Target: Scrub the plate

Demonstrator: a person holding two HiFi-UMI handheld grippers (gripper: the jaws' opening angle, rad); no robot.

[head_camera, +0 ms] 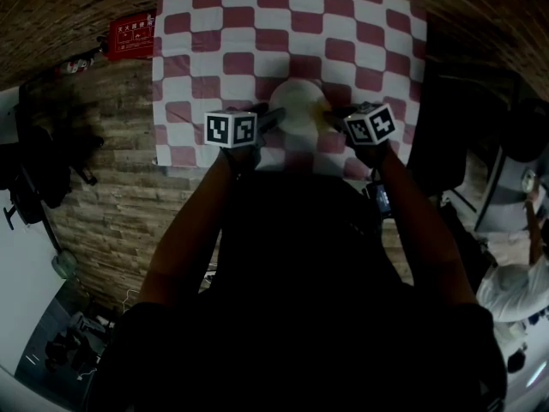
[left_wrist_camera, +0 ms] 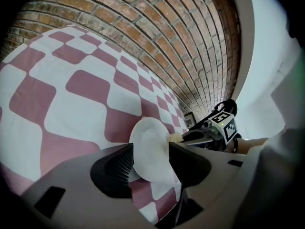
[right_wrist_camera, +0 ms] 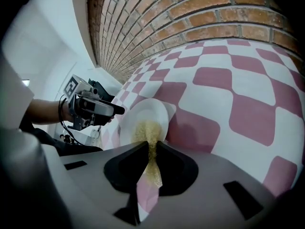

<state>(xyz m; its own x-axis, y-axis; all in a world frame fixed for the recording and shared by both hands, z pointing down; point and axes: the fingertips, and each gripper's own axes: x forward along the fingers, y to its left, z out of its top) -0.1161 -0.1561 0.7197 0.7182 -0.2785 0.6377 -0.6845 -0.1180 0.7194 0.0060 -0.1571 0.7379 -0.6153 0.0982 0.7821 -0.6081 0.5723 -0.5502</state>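
One white plate (head_camera: pixel 298 101), lying on one red-and-white checked cloth (head_camera: pixel 214 24) over brick-patterned ground (head_camera: pixel 111 196), nothing in it but the far end of one yellow scouring pad (right_wrist_camera: pixel 147 130) pressed on its face. Two grippers meet at the plate: left gripper (left_wrist_camera: pixel 150 163), jaws closed on its near rim; right gripper (right_wrist_camera: pixel 152 149), jaws pinching the thin pad edgewise. One red sign (head_camera: pixel 130 34) lies well off the cloth's left corner.
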